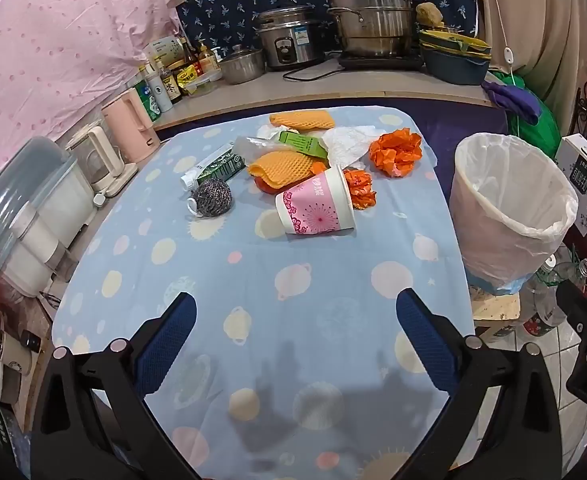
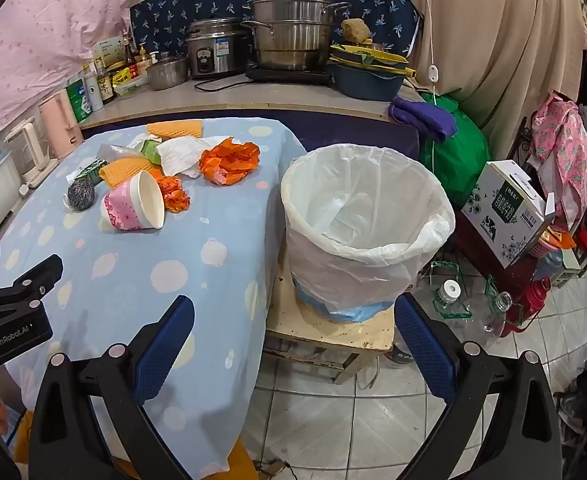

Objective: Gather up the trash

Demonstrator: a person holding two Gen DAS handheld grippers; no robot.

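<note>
Left wrist view, left tool (image 1: 295, 312) tilted downward over tablecloth (image 1: 253, 272), wide apart, empty

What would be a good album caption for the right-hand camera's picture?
Open right gripper faces an empty lined bin on a stool, beside a table strewn with trash.

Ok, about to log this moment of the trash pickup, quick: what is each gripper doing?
Left gripper: open, holding nothing, above the tablecloth.
Right gripper: open, holding nothing, facing the lined bin.
</note>
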